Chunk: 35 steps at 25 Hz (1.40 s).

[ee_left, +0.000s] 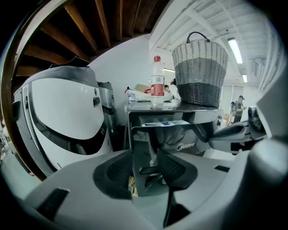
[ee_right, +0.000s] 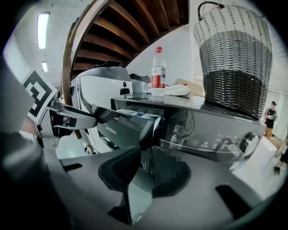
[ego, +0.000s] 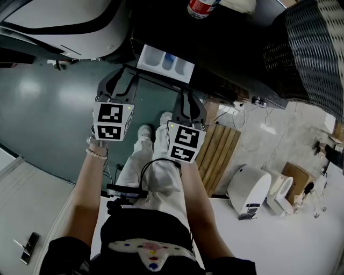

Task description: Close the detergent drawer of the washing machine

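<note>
Clearly you are on the approach: the detergent drawer (ego: 164, 62) juts from the washing machine (ego: 231, 59) at one o'clock of your left tongs (ego: 119, 81), eleven of your right tongs (ego: 188, 101) (both released, empty), so next press its front inward.

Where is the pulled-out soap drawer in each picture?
Head view: the soap drawer is at top centre, sticking out of the dark washing machine.
Left gripper view: it is in the middle of the picture, front towards the camera.
Right gripper view: it is a little left of the middle.
Shared landmark: the red-label bottle stands on the machine's top in all three.
</note>
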Available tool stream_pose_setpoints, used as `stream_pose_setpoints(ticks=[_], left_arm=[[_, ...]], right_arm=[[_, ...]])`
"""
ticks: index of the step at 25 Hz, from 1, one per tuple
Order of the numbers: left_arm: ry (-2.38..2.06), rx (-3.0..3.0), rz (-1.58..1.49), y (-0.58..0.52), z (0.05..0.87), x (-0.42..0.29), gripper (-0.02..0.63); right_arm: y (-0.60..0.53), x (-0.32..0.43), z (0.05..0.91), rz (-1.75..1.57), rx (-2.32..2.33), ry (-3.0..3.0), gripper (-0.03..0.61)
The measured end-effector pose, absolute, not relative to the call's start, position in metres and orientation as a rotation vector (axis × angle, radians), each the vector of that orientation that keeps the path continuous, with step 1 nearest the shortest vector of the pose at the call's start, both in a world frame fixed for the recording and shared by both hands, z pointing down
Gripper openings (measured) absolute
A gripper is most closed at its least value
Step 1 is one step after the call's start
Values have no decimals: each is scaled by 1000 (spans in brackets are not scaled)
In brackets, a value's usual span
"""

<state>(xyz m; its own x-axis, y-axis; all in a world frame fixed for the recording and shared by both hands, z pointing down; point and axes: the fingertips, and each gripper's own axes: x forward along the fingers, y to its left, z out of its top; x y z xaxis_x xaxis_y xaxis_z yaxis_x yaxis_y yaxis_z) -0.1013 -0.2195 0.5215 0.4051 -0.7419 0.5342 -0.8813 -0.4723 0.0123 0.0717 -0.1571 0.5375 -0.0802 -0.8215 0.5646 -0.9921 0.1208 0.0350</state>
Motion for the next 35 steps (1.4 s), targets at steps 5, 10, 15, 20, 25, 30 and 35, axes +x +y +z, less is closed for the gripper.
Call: stream_pose_setpoints(ticks=[5,10,15,20,25,30,35], left_arm=[[-1436,2363,670,-231,521,-99,172],[-1450,2357,666,-241,521,-96,169],[-1469,2360,673,-252,520,-91,152],[-1492,2350,665,-262,520,-86,138],[-1497,2339,661,-271,520,-84,137],[-1500,2328,666,-277,521,-82,133],[-1502,2313,674,-281,521,-80,129]], right_arm=[[-168,74,537,501,1750,-1955,78],[-178,77,537,503,1754,-1953,77],[-190,80,536,507,1758,-1948,77],[-201,83,535,523,1774,-1952,77],[-211,86,535,558,1789,-1970,77],[-217,88,536,585,1782,-1979,75],[-222,89,536,606,1758,-1983,74]])
